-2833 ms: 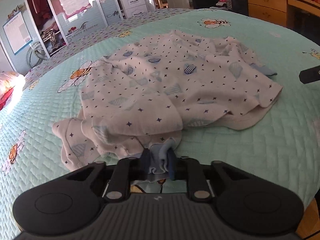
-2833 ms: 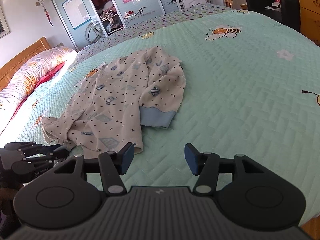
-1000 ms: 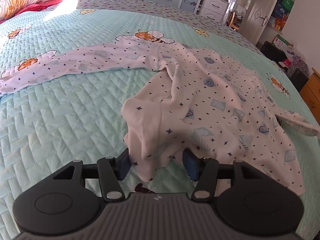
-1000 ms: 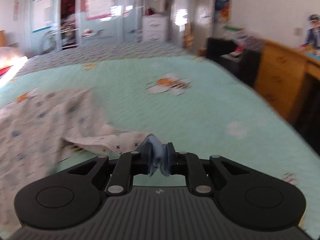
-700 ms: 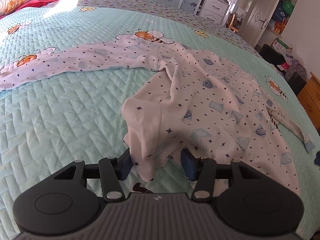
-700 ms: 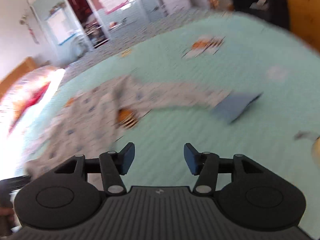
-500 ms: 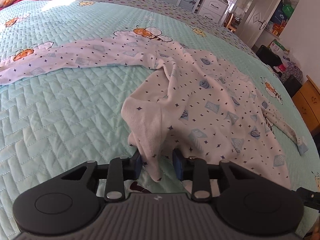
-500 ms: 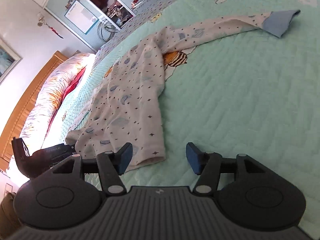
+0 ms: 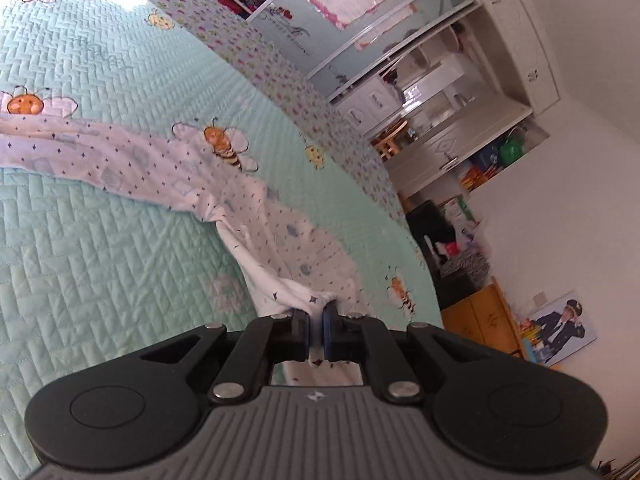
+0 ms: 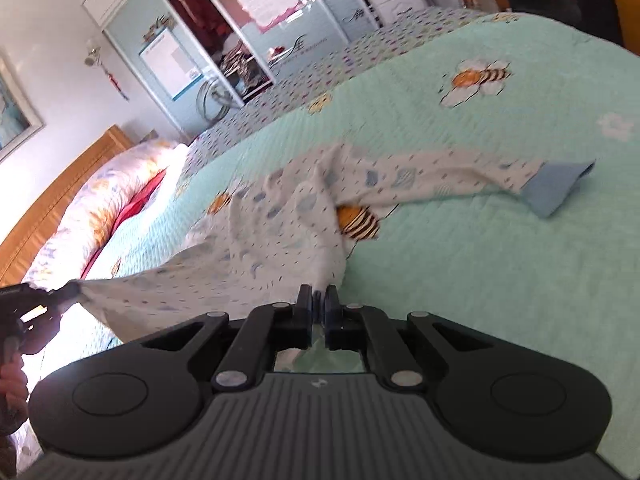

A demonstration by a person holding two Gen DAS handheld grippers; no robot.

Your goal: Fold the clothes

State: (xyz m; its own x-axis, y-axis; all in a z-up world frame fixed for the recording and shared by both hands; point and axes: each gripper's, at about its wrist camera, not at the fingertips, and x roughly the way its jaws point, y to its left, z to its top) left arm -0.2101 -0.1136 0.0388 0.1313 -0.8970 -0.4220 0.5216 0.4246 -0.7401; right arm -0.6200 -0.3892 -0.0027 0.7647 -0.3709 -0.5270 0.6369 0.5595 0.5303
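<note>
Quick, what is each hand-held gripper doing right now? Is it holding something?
Left hand-held gripper: closed, pinching the hem of the patterned top.
Right hand-held gripper: closed, pinching another edge of the same top.

1. The left tool (image 9: 316, 330), which stood open around a fold, has clamped the patterned garment (image 9: 276, 248) and lifted it.
2. The right tool (image 10: 319, 312), open moments ago, now pinches the hem.

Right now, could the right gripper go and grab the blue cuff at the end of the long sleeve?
Probably not yet. The right gripper is shut on the hem of the white star-print cotton top, so it would have to let go first. The light blue ribbed cuff lies uncovered on the mint quilted bedspread.
</note>
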